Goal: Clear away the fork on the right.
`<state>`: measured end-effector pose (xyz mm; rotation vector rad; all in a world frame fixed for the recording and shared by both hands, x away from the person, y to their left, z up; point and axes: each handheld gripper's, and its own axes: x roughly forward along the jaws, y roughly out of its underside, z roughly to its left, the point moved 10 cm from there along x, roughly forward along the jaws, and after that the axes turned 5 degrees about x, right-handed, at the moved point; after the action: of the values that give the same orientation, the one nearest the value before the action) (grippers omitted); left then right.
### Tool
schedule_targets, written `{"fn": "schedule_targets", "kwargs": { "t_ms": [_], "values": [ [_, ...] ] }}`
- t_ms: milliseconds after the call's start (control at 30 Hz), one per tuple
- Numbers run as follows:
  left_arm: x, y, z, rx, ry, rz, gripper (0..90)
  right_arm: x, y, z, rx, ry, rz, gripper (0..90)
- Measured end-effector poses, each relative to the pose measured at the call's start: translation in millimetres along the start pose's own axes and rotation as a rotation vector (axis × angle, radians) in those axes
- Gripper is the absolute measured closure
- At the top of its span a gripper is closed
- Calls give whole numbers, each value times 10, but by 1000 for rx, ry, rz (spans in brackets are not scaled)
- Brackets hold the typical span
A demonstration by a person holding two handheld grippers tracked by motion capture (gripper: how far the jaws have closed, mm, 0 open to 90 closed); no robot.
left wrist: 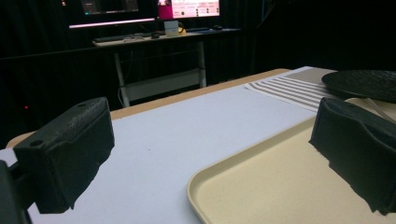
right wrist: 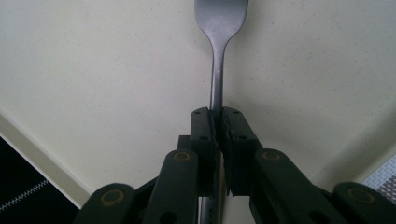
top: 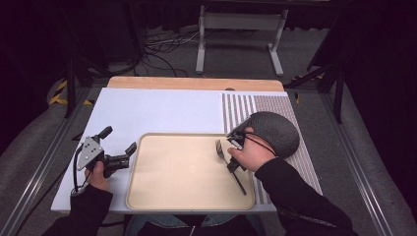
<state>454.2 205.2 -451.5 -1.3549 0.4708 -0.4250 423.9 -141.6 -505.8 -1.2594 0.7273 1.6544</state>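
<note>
**Fork clamped over the tray**

Fork [right wrist: 216, 60] is held by its handle in the right gripper [right wrist: 217, 116], whose jaws are pressed tight on the thin metal stem. In the right gripper view the tines are cut off by the top edge and the handle end is hidden under the jaws. From the high view the fork [top: 220, 149] sits over the right part of the tray [top: 162, 196], tines pointing away from the person; whether it touches the tray floor cannot be told.

Table [top: 147, 108] runs wide and bare on its left and far sides, with a wooden strip along the far edge. The tray lies at the near edge, and most of its floor is bare left of the fork. Its raised rim [right wrist: 37, 161] passes close by the gripper at lower left in the right gripper view.

A striped mat [top: 236, 108] lies right of the tray, and a dark plate [top: 275, 130] rests on it, touching or just beside the right hand [top: 251, 156], which covers much of the gripper.

The left gripper [top: 120, 147] hovers at the tray's left edge, jaws spread wide with nothing between them [left wrist: 205, 154]; the left hand [top: 96, 172] grips it from below.
</note>
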Motion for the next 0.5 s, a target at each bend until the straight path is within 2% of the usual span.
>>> {"fn": "schedule_targets", "kwargs": {
  "t_ms": [300,500],
  "values": [
    [2,2,-4,3,1,2,1,8,-11,-1,8,-2,-14,835],
    [1,-1,-4,0,-1,0,1,-60,-38,8,-14,-1,-46,793]
  ]
}}
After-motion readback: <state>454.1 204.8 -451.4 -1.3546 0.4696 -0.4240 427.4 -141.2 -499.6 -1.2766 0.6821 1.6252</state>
